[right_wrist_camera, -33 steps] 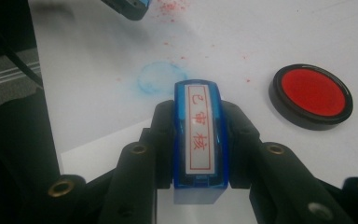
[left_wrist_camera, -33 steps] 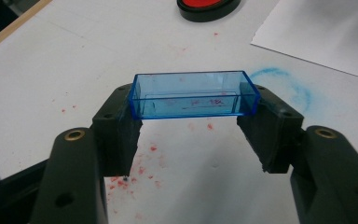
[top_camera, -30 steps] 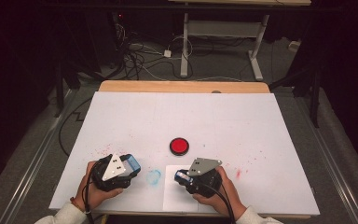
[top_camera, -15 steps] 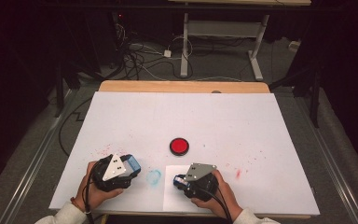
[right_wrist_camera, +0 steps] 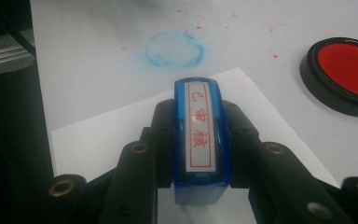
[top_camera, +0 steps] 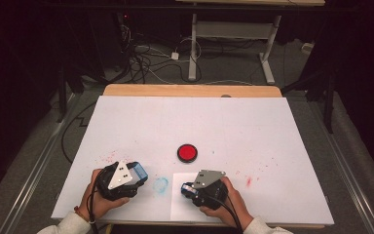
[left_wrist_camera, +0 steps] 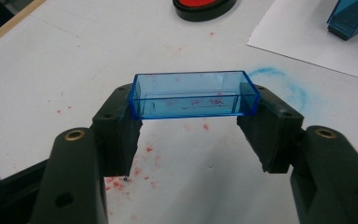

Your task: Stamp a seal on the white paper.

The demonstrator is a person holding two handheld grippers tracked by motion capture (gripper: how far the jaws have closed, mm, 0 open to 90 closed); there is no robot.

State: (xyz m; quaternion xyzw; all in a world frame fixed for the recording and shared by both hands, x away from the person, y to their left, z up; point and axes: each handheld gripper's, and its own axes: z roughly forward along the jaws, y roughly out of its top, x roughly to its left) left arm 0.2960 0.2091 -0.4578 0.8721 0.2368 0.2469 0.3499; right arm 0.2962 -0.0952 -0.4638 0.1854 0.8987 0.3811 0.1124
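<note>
My left gripper (left_wrist_camera: 194,103) is shut on a clear blue rectangular stamp cap (left_wrist_camera: 193,88), gripped by its two short ends just above the white table. In the high view that left gripper (top_camera: 137,175) sits at the near left with the cap (top_camera: 140,171) at its tip. My right gripper (right_wrist_camera: 199,122) is shut on a blue stamp (right_wrist_camera: 199,140) whose white label carries red characters. It hovers over a white paper sheet (right_wrist_camera: 102,140). From above, the right gripper (top_camera: 187,188) holds the stamp (top_camera: 189,187) over the sheet (top_camera: 182,207).
A round red ink pad (top_camera: 187,152) in a black case lies mid-table beyond both grippers, also the ink pad (right_wrist_camera: 342,74) at right. A blue ring stain (top_camera: 160,184) marks the white board (top_camera: 253,126) between the hands. Red specks dot the board.
The right gripper with the stamp has drifted slightly left and toward the near edge. The left gripper has stayed put.
</note>
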